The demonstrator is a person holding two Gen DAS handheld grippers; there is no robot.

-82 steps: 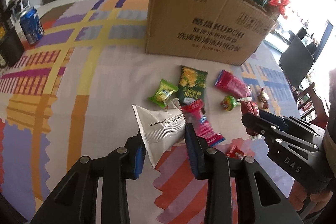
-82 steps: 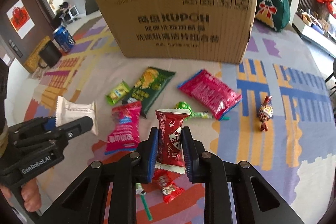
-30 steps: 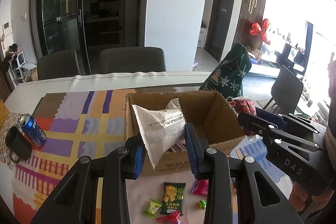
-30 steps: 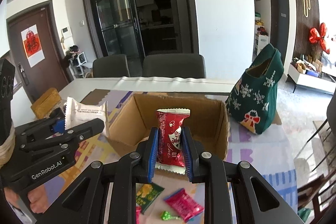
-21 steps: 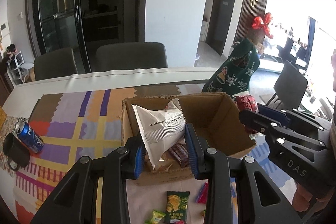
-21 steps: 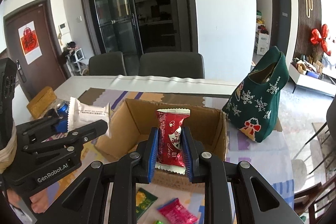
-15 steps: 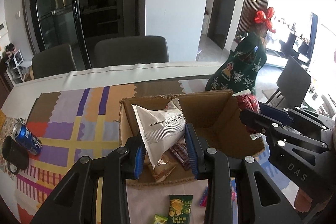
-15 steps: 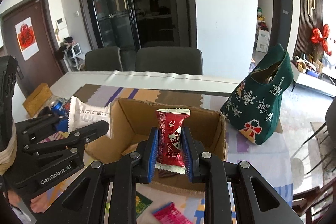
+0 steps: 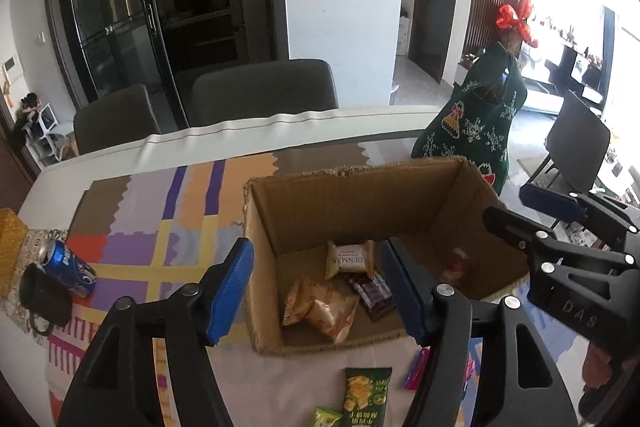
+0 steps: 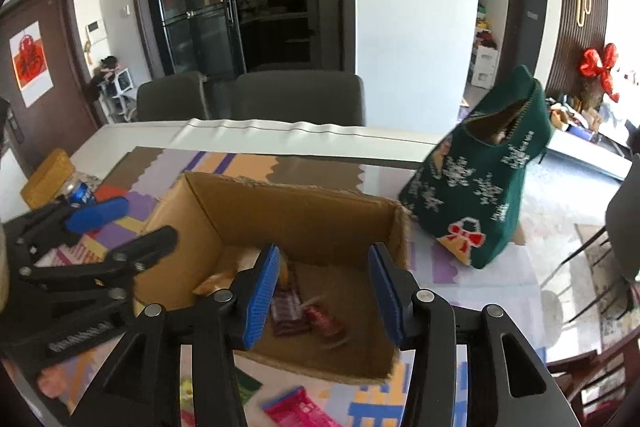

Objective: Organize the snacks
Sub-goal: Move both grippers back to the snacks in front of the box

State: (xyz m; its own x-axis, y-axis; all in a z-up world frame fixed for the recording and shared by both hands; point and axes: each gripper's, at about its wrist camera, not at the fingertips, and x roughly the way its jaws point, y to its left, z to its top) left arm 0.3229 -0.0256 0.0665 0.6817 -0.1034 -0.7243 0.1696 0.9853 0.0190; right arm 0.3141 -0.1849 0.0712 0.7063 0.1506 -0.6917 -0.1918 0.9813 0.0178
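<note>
An open cardboard box (image 9: 360, 187) stands on the patterned tablecloth; it also shows in the right wrist view (image 10: 304, 211). Both grippers hover above it, open and empty. My left gripper (image 9: 320, 287) is over the box's left half, my right gripper (image 10: 324, 295) over its right half. Inside lie a white packet (image 9: 350, 259), a crumpled orange-white packet (image 9: 320, 307), a dark bar (image 9: 370, 295) and a red packet (image 10: 324, 321), blurred. My right gripper also shows in the left wrist view (image 9: 532, 211), and my left gripper in the right wrist view (image 10: 120, 227).
Loose snacks lie in front of the box: a green chip bag (image 9: 364, 399), a small green packet (image 9: 326, 419), a pink packet (image 10: 296, 409). A blue can (image 9: 68, 267) and a black mug (image 9: 42, 295) stand at the left. A green knit stocking bag (image 10: 484, 187) stands right of the box.
Both grippers have opened. The white packet has left my left gripper and the red packet my right gripper; both now lie in the box.
</note>
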